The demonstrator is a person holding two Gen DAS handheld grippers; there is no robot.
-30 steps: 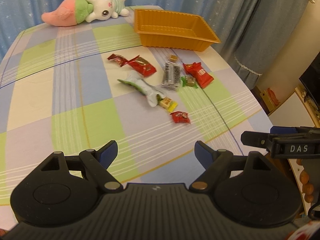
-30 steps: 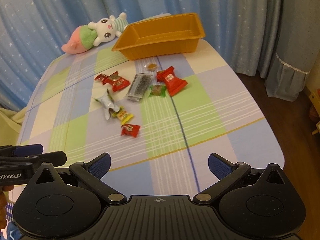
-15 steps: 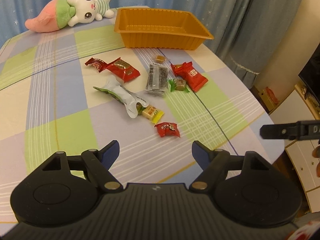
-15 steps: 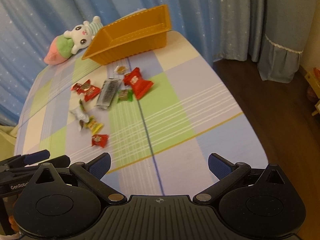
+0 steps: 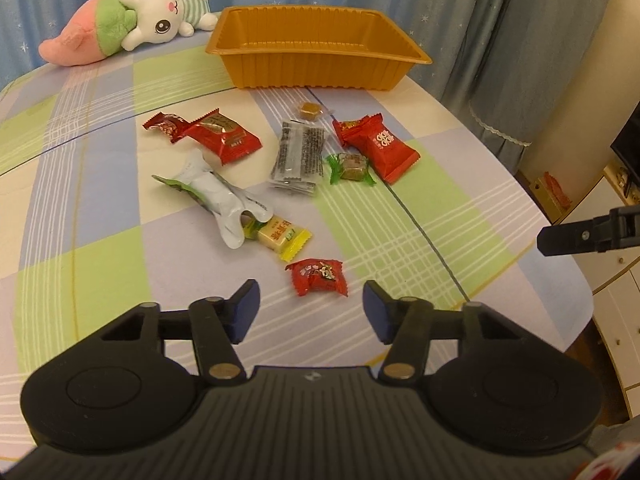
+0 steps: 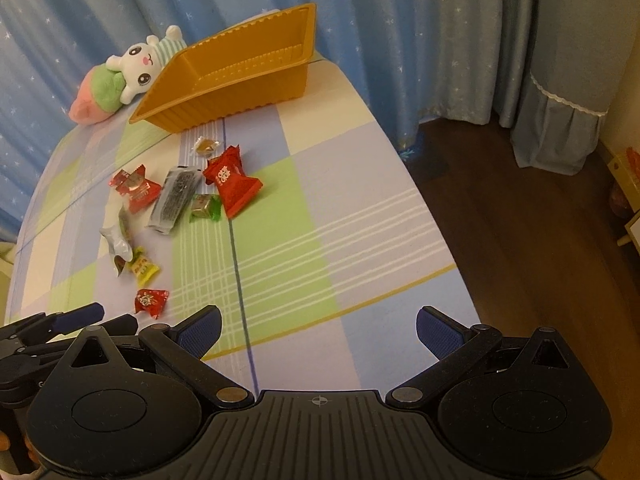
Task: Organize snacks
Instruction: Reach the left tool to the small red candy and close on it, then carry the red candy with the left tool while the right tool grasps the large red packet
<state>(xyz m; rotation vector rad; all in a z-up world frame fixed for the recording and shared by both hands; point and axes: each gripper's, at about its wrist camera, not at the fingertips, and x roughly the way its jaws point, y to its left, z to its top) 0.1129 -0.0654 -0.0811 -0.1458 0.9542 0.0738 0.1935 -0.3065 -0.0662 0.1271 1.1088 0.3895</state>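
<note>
Red candy just ahead of closing left fingers.

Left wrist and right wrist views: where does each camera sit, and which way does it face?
Left wrist: on the left claw, facing down at the snacks, red candy just ahead; jaws closing, nothing between; right claw's finger shows at right.
Right wrist: on the right claw, open, over the table's near edge; left claw at left.
Both share the tray, plush and snacks.

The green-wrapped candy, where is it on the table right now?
In the left wrist view the green-wrapped candy lies mid-table, between the grey packet on its left and the big red packet on its right.
</note>
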